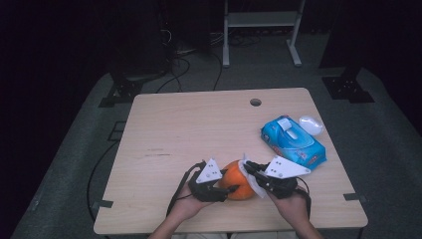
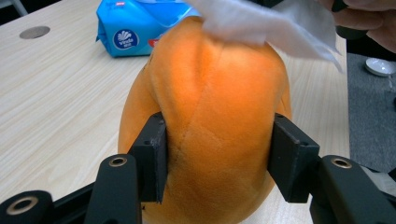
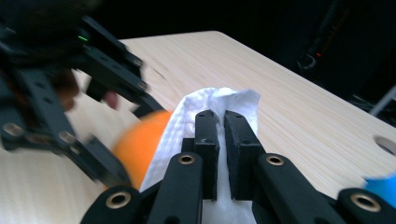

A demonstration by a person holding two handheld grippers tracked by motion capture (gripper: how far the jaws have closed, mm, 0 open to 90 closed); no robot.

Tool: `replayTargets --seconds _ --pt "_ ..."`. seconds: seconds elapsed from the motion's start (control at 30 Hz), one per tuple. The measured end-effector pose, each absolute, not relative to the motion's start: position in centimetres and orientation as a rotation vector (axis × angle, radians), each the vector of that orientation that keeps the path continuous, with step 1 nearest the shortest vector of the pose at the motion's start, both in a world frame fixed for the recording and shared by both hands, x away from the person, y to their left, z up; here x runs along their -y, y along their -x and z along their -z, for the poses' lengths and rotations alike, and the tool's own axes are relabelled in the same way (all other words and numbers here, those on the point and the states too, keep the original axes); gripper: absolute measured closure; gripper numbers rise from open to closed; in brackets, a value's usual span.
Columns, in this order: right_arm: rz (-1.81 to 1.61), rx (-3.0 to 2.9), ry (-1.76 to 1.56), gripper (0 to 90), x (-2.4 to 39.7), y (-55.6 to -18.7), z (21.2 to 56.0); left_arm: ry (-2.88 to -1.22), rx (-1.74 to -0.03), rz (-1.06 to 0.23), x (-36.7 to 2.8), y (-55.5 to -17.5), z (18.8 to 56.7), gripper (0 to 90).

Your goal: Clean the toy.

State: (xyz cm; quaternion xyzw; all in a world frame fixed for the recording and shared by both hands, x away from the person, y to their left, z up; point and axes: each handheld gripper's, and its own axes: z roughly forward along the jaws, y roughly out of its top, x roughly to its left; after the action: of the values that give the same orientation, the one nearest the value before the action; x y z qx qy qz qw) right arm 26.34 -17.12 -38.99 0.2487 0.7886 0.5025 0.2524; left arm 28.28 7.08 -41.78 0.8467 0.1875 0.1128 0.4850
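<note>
An orange plush fruit [image 1: 238, 185] stands near the table's front edge. My left gripper [image 1: 225, 188] is shut on it from the left. In the left gripper view the two black pads [image 2: 152, 158] press into the sides of the orange plush [image 2: 215, 107]. My right gripper [image 1: 250, 169] is shut on a white wipe [image 1: 255, 183] and holds it against the plush's upper right side. In the right gripper view the jaws [image 3: 222, 126] pinch the wipe [image 3: 210, 105], with the plush [image 3: 137, 144] beyond it. The wipe [image 2: 261, 23] drapes over the top of the plush.
A blue pack of wet wipes [image 1: 293, 142] lies on the right of the wooden table [image 1: 199, 124], with a small white oval object [image 1: 311, 124] behind it. A cable hole [image 1: 255, 102] sits near the far edge. Dark floor and stands surround the table.
</note>
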Motion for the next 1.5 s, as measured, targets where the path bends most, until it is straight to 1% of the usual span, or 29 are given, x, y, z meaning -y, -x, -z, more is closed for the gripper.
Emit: replayTargets --seconds 0.13,0.23,0.37,0.43,0.7,0.9,1.0,1.1,1.27,1.33,1.5 --pt "-1.352 -2.157 -0.691 83.4 17.7 -25.6 39.4 -2.050 -0.484 -0.266 -7.3 -28.5 41.8 45.1" --pt "-1.339 -2.182 -0.619 83.4 16.4 -24.6 39.1 -2.056 -0.480 -0.274 -7.0 -28.4 41.8 44.8" --pt "-1.274 -2.209 -0.501 83.4 13.8 -23.9 38.7 -2.088 -0.417 -0.344 -6.1 -27.4 41.8 44.4" --pt "-1.258 -2.210 -0.495 83.4 13.4 -24.3 38.6 -2.104 -0.387 -0.376 -5.8 -27.1 41.8 44.1" --pt "-1.308 -2.170 -0.671 83.4 16.4 -26.3 38.5 -2.098 -0.379 -0.368 -5.8 -27.2 41.9 43.8" --pt "-1.290 -2.165 -0.748 83.5 18.3 -26.5 39.5 -2.041 -0.480 -0.297 -7.4 -28.4 42.2 42.3" --pt "-1.307 -2.179 -0.738 83.4 18.0 -26.0 39.7 -2.006 -0.540 -0.253 -8.3 -29.2 42.4 42.3" --pt "-1.325 -2.205 -0.683 83.4 16.7 -25.2 39.5 -1.995 -0.560 -0.237 -8.5 -29.4 42.5 42.4" --pt "-1.314 -2.231 -0.597 83.4 14.6 -24.9 39.0 -2.027 -0.505 -0.283 -7.3 -28.6 42.4 42.4" --pt "-1.321 -2.222 -0.609 83.4 14.7 -25.2 38.9 -2.027 -0.496 -0.291 -7.0 -28.4 42.4 41.9" --pt "-1.333 -2.174 -0.693 83.4 16.5 -26.1 39.0 -2.016 -0.483 -0.273 -7.1 -28.6 42.4 41.5"
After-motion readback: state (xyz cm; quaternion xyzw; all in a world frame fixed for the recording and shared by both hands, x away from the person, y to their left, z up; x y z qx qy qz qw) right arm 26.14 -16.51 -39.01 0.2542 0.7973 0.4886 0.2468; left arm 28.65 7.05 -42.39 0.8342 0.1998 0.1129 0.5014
